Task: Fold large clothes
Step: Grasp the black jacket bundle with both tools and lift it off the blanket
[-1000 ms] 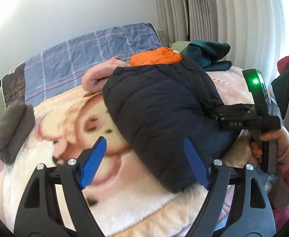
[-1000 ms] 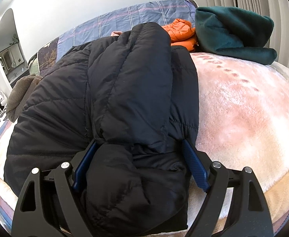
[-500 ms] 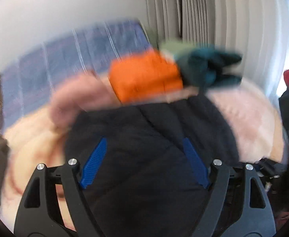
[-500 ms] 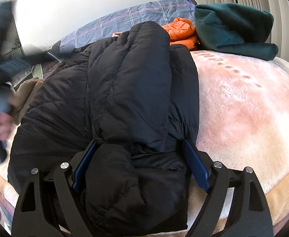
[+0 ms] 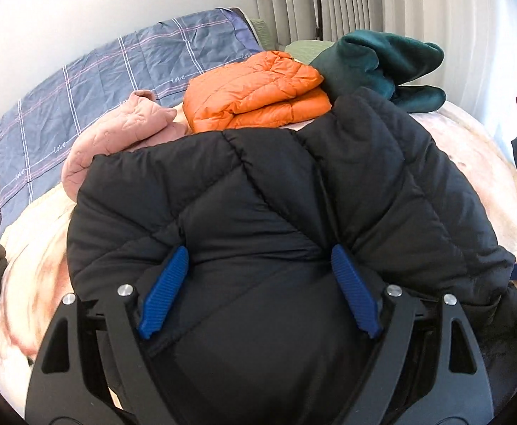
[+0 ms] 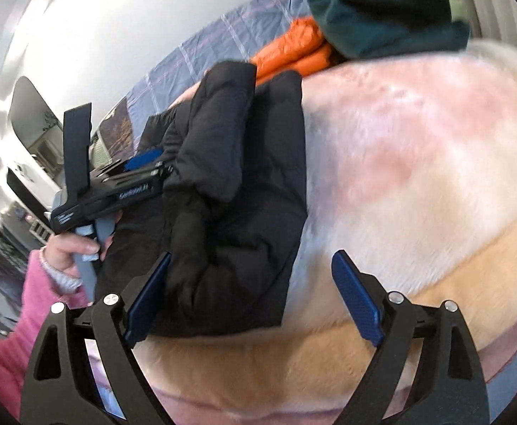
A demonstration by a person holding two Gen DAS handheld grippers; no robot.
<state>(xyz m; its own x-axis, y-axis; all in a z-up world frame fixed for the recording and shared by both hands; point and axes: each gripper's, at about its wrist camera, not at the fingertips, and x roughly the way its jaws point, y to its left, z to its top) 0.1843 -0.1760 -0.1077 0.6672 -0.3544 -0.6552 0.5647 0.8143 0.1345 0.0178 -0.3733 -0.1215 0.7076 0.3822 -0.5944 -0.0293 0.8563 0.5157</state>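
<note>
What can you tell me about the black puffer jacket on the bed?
The black puffer jacket is quilted, with a matte, nylon-looking shell, and lies bundled and partly folded on the fuzzy blanket. The left gripper has its jaws spread wide around a puffy fold, pressing into it. The right gripper sits open at the near edge. Its far end lies by the orange jacket.

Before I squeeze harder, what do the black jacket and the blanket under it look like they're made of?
Black jacket: looks like matte synthetic shell with puffy fill, judging by the stitched quilt lines and bulging panels. Blanket: seems a plush fleece, showing fuzzy nap and a soft printed pattern.
</note>
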